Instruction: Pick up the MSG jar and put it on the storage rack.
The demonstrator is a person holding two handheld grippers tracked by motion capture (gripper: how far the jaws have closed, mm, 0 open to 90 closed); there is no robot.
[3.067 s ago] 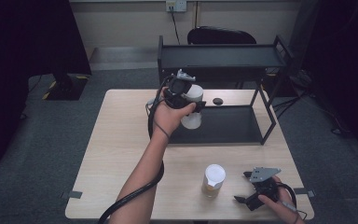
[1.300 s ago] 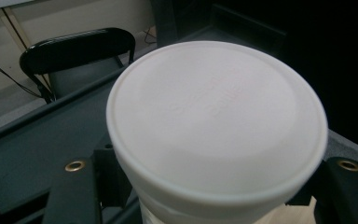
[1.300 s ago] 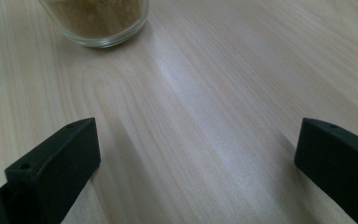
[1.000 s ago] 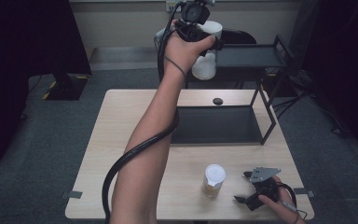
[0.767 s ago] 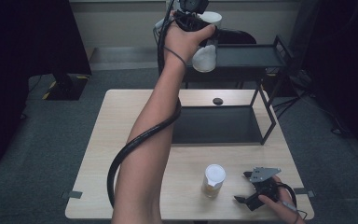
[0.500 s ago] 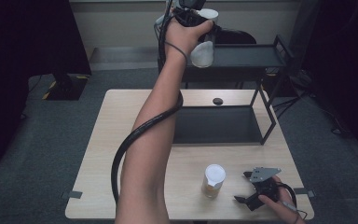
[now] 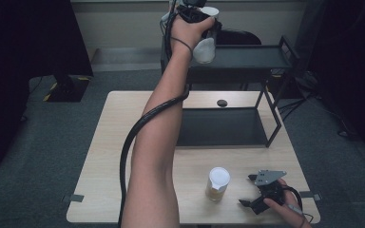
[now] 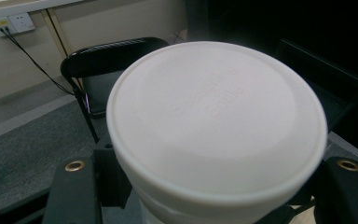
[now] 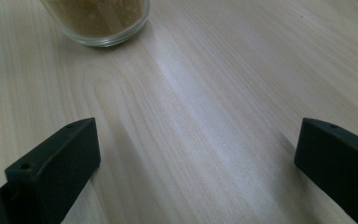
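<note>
The left gripper is raised high above the far side of the desk, over the top level of the black shelf rack, and its jaws are closed on a white container with a white lid; what is inside it I cannot tell. On the near part of the desk stands a glass jar with a white lid, holding something light brown and grainy. The right gripper rests low on the desk just beside this jar, with its jaws wide apart and holding nothing.
</note>
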